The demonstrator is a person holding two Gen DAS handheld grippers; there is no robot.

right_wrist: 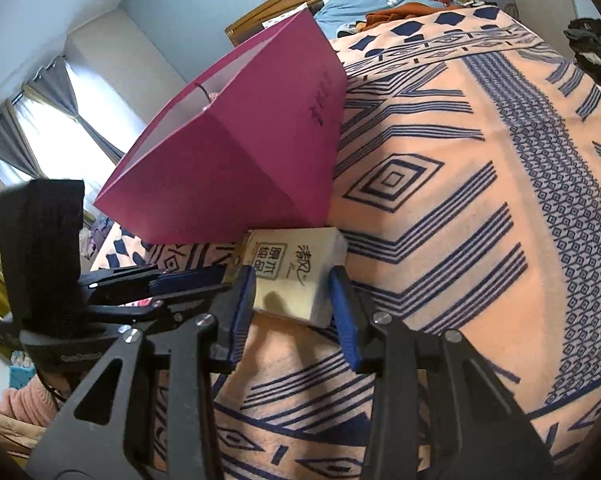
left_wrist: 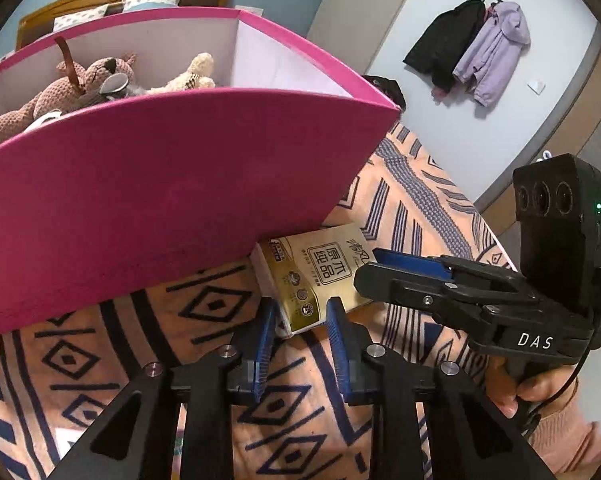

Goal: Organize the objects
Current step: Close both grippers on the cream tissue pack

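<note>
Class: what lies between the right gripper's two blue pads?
In the right wrist view, the tissue pack lies between the right gripper's pads, beside the pink box.

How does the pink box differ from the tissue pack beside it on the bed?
The pink box is far bigger than the tissue pack. The box is magenta; the pack is gold and white with printed characters. The box stands open-topped with plush toys inside; the pack lies flat. Both rest on the patterned blanket, the pack against the box's base.
</note>
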